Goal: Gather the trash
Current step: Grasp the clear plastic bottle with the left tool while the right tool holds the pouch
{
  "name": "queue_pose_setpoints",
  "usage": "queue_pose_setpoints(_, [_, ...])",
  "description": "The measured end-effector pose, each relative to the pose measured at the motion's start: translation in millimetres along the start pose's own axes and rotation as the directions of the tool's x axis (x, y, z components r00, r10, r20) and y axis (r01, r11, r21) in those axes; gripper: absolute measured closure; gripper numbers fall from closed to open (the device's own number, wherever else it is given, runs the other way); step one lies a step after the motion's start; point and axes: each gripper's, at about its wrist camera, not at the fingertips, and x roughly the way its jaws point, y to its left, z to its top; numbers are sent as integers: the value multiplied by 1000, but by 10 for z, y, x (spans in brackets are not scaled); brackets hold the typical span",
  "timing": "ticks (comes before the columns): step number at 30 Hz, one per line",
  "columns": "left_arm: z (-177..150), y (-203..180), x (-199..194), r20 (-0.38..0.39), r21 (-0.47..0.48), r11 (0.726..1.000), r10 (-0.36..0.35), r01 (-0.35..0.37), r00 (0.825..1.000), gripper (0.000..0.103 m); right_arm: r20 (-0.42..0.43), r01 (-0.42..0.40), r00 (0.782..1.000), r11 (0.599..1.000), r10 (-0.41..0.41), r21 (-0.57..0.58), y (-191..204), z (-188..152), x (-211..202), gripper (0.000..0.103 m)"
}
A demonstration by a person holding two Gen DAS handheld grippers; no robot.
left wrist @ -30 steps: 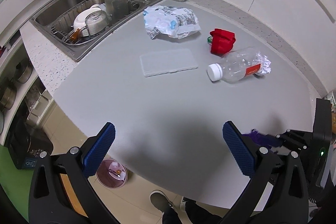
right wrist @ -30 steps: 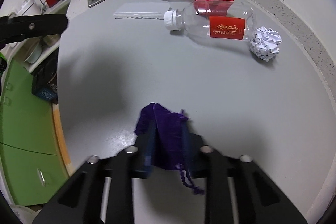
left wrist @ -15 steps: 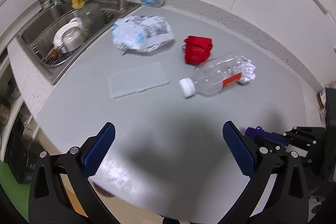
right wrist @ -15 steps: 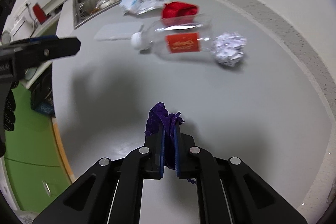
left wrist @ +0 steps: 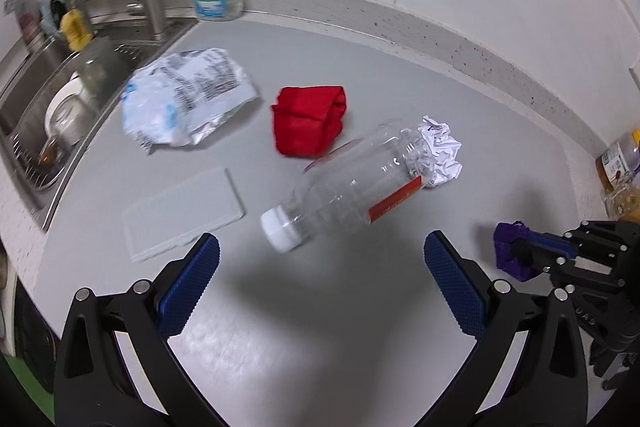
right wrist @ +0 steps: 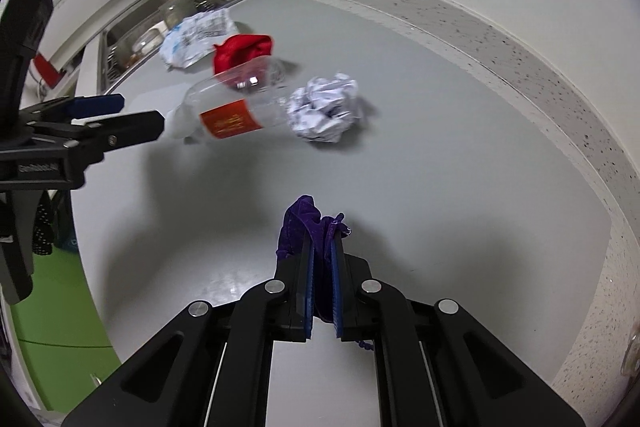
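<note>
Left gripper (left wrist: pixel 320 287) nearer bottle (left wrist: pixel 352 183), purple pouch (right wrist: pixel 308 231) clamped

grey counter (left wrist: pixel 360 327) | bottle (left wrist: pixel 352 183), paper ball (left wrist: pixel 440 151), red cloth (left wrist: pixel 308 119), wrapper (left wrist: pixel 184 95), clear lid (left wrist: pixel 180 211)

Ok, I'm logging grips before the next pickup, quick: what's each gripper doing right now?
Left gripper: open, holding nothing, above the counter near the plastic bottle.
Right gripper: shut on the purple pouch.

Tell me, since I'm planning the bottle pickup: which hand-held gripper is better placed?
Left hand-held gripper: open, empty, facing the plastic bottle. The right hand-held gripper is shut on the purple pouch.
</note>
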Motion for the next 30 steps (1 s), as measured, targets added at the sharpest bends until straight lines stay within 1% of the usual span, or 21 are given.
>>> queue_pose_setpoints(2, [55, -49, 104, -11, 15, 1000, -15, 15, 1000, 3, -4, -2, 1000, 1000, 2, 9, -54, 17, 27, 96])
queue_pose_setpoints(6, [162, -146, 299, -36, 54, 998, -22, 24, 999, 3, -12, -6, 1000, 1000, 7, 23, -151, 50, 83, 96])
queue_pose_setpoints(10, [263, -249, 451, -43, 100, 995, -25, 30, 999, 3, -18, -8, 1000, 1000, 9, 29, -226, 85, 124, 96])
queue_pose_setpoints(17, [362, -392, 647, -52, 207, 978, -29, 40, 998, 3, -28, -11, 1000, 999, 12, 44, -338, 110, 172, 96])
queue_pose_setpoints(18, [366, -404, 653, -50, 215, 976, -30, 40, 998, 6, -30, -11, 999, 999, 12, 45, -350, 110, 176, 96])
queue_pose_setpoints(19, [373, -418, 666, -48, 224, 974, -22, 32, 999, 12, -31, -12, 999, 999, 14, 48, -359, 113, 180, 96])
queue_pose_setpoints(21, [383, -420, 676, -43, 232, 973, -12, 21, 999, 14, -32, -13, 999, 999, 15, 51, -379, 123, 191, 96])
queue_pose_setpoints(22, [387, -411, 678, -41, 230, 973, -8, 17, 999, 18, -33, -14, 999, 999, 16, 53, -382, 127, 195, 96])
queue_pose_setpoints(27, [385, -369, 663, -40, 229, 973, -25, 34, 999, 18, -38, -18, 999, 999, 20, 47, -361, 150, 229, 96])
queue_pose_setpoints(29, [390, -343, 658, -37, 214, 976, -33, 41, 999, 19, -38, -20, 999, 999, 22, 42, -331, 177, 244, 96])
queue_pose_setpoints(30, [386, -332, 651, -36, 207, 978, -34, 41, 999, 24, -37, -21, 999, 999, 22, 38, -322, 183, 238, 96])
